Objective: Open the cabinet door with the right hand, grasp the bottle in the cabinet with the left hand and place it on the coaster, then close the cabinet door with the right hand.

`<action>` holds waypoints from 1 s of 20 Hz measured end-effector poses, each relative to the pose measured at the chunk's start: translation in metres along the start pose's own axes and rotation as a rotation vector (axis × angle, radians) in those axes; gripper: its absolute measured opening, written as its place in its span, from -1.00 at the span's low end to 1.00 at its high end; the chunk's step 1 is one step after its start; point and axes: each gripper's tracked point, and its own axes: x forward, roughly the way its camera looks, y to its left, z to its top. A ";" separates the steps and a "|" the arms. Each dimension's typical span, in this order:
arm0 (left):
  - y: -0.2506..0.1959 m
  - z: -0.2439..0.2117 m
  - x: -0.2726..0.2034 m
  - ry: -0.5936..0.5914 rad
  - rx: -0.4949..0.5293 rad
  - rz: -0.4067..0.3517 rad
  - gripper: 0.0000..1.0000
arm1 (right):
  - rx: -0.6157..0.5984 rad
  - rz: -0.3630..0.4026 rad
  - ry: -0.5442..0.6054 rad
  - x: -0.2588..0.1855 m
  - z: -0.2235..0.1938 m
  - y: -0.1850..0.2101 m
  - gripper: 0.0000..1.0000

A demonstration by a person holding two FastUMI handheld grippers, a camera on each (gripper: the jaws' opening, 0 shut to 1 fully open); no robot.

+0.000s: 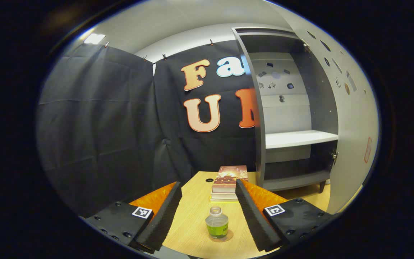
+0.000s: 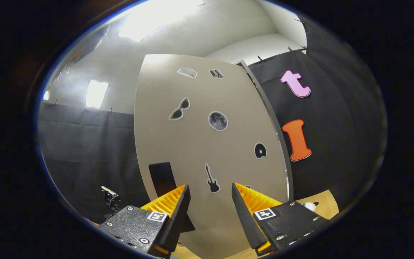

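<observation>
Black cloth closes the booth behind and to the left of a pale wooden table point(image 1: 192, 223), which runs forward from me to a stack of books point(image 1: 228, 185) at its far edge. From the left gripper view, my left gripper point(image 1: 208, 216) hangs above the table with its fingers spread wide and touching nothing. The bottle point(image 1: 217, 223) stands upright on the coaster point(image 1: 228, 237) between the two fingers, clear of both, with bare table on either side of it. Beyond the books and to the right stands the cabinet point(image 1: 259, 126), its front edge rising just behind the stack. Its interior lies open to view: a white shelf point(image 1: 300, 137) crosses it at mid-height, with vacant room above and below. The cabinet door point(image 1: 350, 126) is swung out on the far right, leaving an unobstructed gap between door and cabinet frame. From the right gripper view, my right gripper point(image 2: 210, 201) faces the flat outer face of the door point(image 2: 207, 144) at close range, fingers apart and holding nothing. I cannot tell whether either finger touches the panel. Stickers dot that face, among them a guitar sticker point(image 2: 212, 180) just ahead of the fingers. The door's right edge runs down toward a corner of table.
</observation>
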 end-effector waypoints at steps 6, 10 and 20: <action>0.002 0.042 0.035 -0.071 -0.028 -0.092 1.00 | -0.084 -0.035 0.060 0.013 -0.018 0.005 0.49; 0.010 0.048 0.051 -0.085 -0.047 -0.114 0.96 | -0.098 -0.014 0.139 0.022 -0.041 0.011 0.50; 0.066 0.049 0.060 -0.099 -0.073 -0.042 0.95 | -0.082 -0.047 0.249 0.027 -0.070 0.019 0.65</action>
